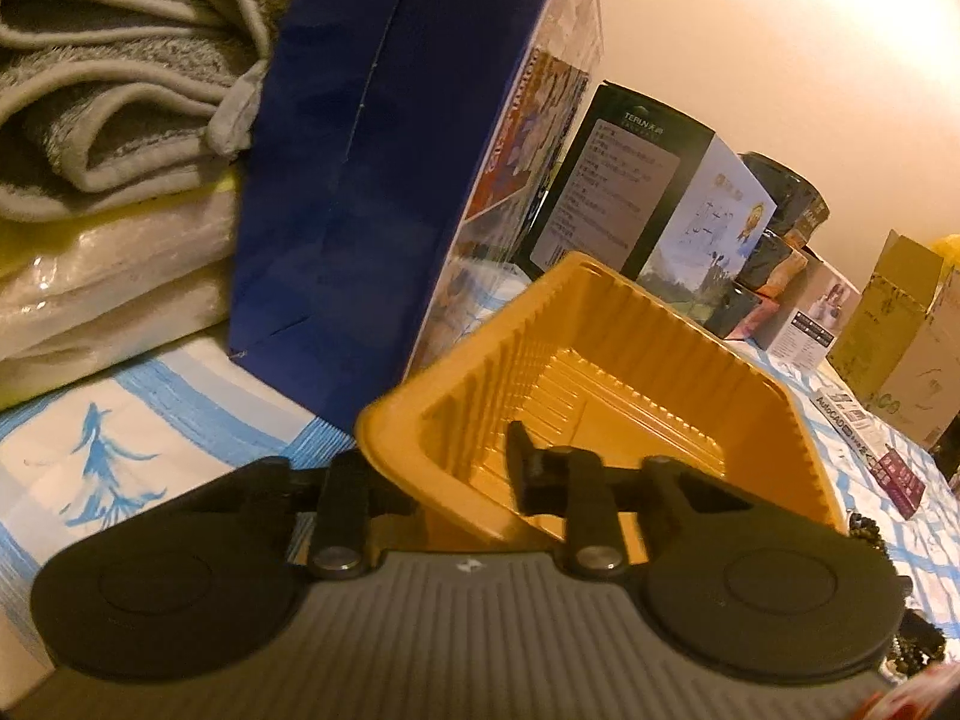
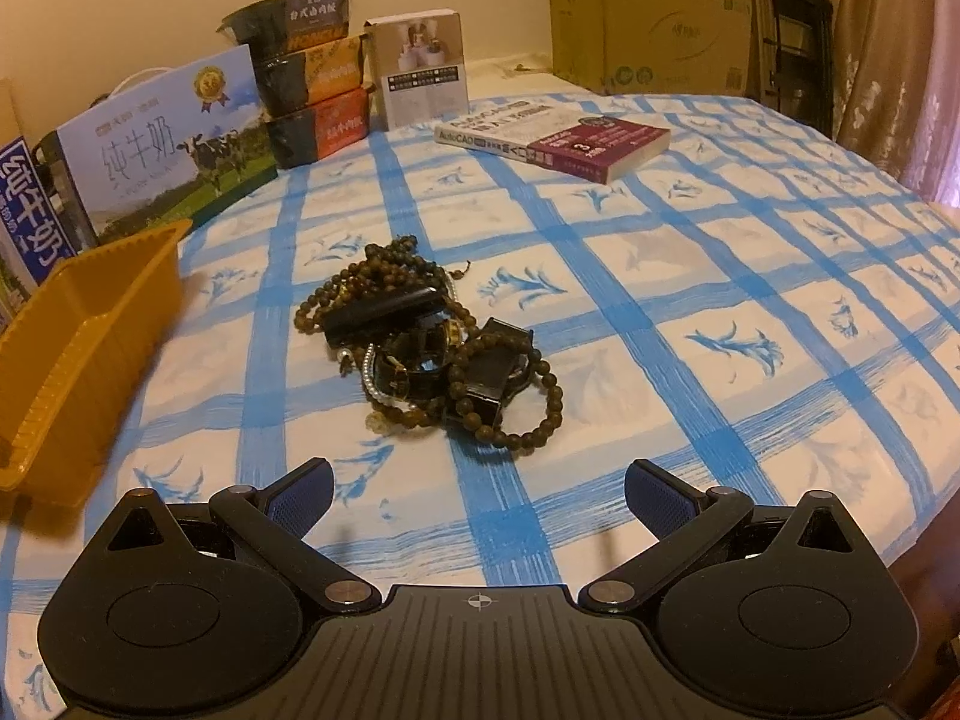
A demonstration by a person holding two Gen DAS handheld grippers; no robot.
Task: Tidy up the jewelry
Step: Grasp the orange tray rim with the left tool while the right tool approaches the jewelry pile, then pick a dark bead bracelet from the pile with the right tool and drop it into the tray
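A yellow plastic tray (image 1: 606, 354) is held tilted above the blue-checked cloth; my left gripper (image 1: 456, 480) is shut on its near rim, one finger inside and one outside. The tray is empty inside. It also shows at the left in the right wrist view (image 2: 78, 324). A tangled pile of jewelry (image 2: 432, 348), brown bead bracelets, a pearl strand and black watches, lies mid-cloth. My right gripper (image 2: 477, 498) is open and empty, just short of the pile. Some beads (image 1: 867, 525) show at the right edge of the left wrist view.
A tall blue box (image 1: 384, 180) and folded towels (image 1: 108, 90) stand close left of the tray. Milk cartons (image 2: 162, 144), stacked snack boxes (image 2: 312, 90) and a small white box (image 2: 420, 69) line the back. A book (image 2: 552, 135) lies behind the pile. A cardboard box (image 2: 654, 12) stands far right.
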